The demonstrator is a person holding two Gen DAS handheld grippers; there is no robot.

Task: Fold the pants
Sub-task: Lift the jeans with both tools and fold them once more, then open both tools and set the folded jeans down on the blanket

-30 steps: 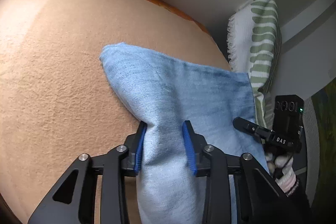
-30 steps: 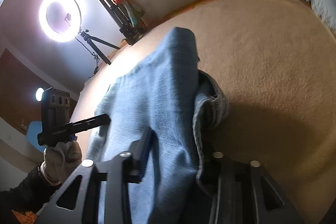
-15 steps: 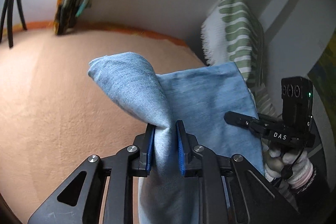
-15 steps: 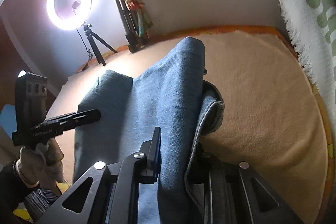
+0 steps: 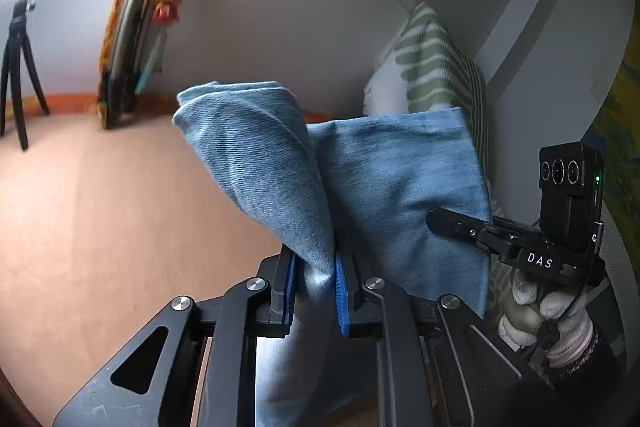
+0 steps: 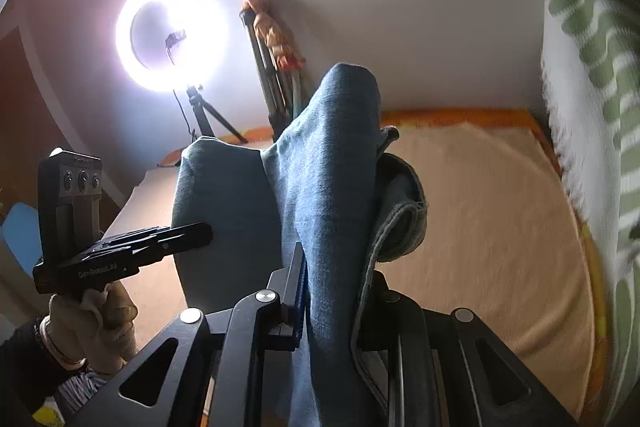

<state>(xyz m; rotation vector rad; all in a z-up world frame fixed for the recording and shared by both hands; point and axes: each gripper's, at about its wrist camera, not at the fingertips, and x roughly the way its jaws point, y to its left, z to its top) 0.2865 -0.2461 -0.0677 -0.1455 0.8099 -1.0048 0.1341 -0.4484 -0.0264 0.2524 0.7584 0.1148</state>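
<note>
Holding blue jeans (image 5: 392,187) up above a tan bed (image 5: 100,227), both tongs clamped on the cloth.

The left tongs (image 5: 314,293) pinch a bunched fold between blue pads, and the right tongs (image 6: 332,303) grip another gathered edge with a hem curling beside them. The jeans hang stretched between the two, off the bed. A striped pillow (image 5: 436,75) leans on the wall, and a ring light (image 6: 172,35) glows on its tripod.
</note>
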